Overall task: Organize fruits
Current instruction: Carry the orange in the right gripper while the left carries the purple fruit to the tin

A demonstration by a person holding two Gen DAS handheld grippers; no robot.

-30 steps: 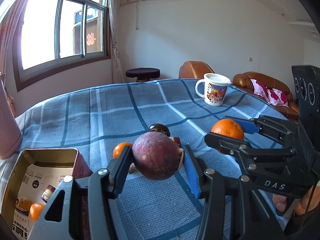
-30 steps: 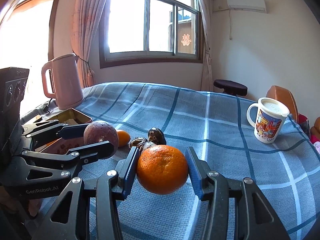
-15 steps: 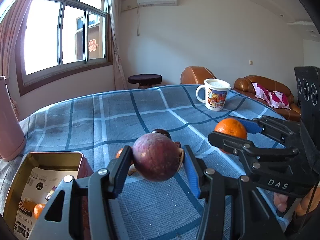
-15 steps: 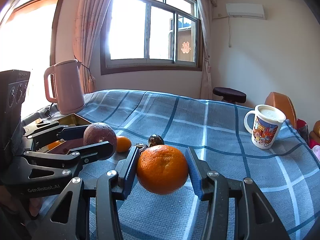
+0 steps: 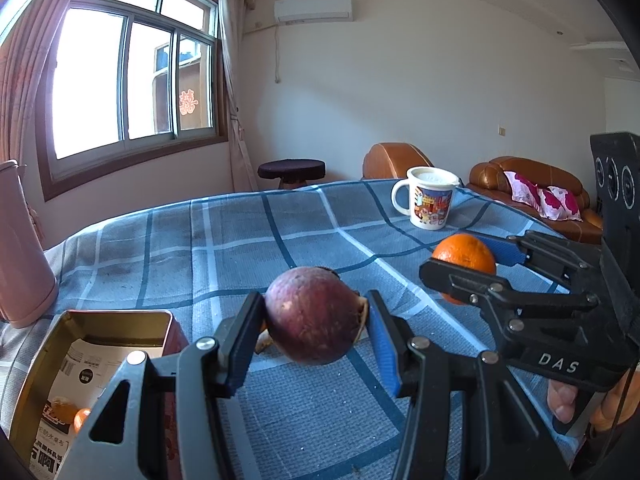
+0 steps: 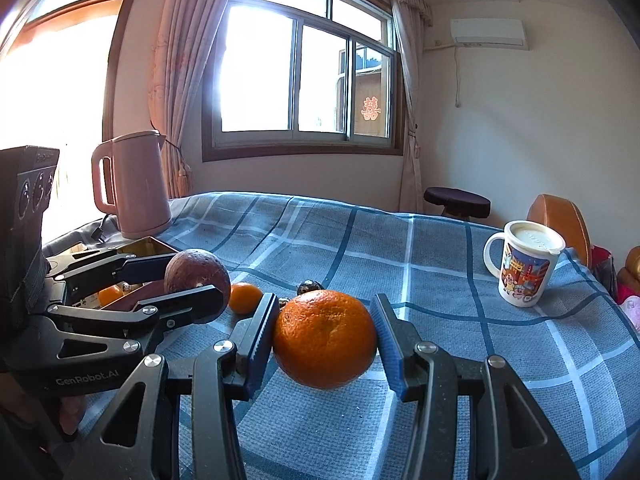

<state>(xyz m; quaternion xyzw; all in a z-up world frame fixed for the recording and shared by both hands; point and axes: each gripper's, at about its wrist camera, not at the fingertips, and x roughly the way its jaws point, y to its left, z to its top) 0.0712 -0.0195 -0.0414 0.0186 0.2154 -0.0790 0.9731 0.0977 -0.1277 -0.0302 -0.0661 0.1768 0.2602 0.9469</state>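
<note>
right gripper (image 5: 466, 268): "DAS" | left gripper (image 6: 192, 280): "GenRobot.AI" (tin (image 5: 52, 364) label unreadable)

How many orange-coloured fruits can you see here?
3, maybe more. A large orange is clamped in the right gripper, a small one lies on the tablecloth, and one or two small ones sit in the tin, partly hidden.

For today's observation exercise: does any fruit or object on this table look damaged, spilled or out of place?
Nothing is spilled. One oddity: the purple fruit in the left gripper has a blotchy, scuffed skin and a ragged, torn-looking edge on its right side. The orange in the right gripper looks intact.
</note>
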